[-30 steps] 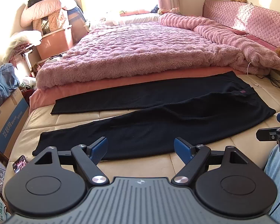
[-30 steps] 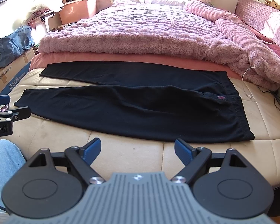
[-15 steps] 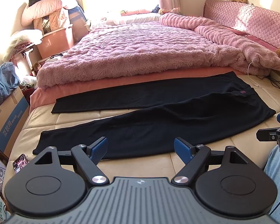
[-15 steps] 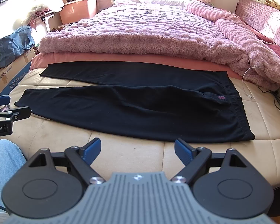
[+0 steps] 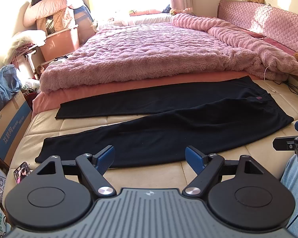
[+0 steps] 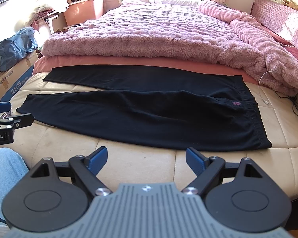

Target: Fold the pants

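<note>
Black pants [image 5: 168, 127] lie flat on the cream mattress [image 5: 149, 174], legs spread apart toward the left, waistband at the right. They also show in the right wrist view [image 6: 159, 119], with a small purple label near the waistband [image 6: 236, 103]. My left gripper [image 5: 150, 158] is open and empty, just short of the near leg's edge. My right gripper [image 6: 146, 159] is open and empty, over bare mattress [image 6: 139, 162] in front of the waist end. Each gripper shows at the edge of the other's view.
A fluffy pink blanket [image 5: 159, 55] on a pink sheet lies right behind the pants. A white charging cable [image 6: 263, 91] lies near the waistband. A phone [image 5: 21, 171] sits at the mattress's left corner. Boxes and bags [image 5: 8, 123] stand on the left. My jeans-clad knee [image 6: 4, 170] is close.
</note>
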Motion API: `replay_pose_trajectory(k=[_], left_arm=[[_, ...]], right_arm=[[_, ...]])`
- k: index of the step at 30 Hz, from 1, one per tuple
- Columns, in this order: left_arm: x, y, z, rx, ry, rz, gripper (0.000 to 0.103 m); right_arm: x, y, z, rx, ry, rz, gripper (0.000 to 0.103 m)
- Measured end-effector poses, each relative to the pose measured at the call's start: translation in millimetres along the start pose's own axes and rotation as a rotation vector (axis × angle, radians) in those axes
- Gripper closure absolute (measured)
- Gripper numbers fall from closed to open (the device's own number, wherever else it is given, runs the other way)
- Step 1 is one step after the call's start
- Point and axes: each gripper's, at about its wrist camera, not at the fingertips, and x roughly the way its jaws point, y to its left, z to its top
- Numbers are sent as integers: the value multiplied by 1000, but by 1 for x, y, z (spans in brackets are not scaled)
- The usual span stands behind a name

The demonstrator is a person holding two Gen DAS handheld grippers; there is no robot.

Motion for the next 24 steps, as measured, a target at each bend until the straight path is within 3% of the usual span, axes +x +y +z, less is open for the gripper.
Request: replay_pose_trajectory(k=[24], left_arm=[[6, 6, 1, -15, 21, 1, 9]], right_arm=[[4, 3, 0, -3, 14, 2, 21]])
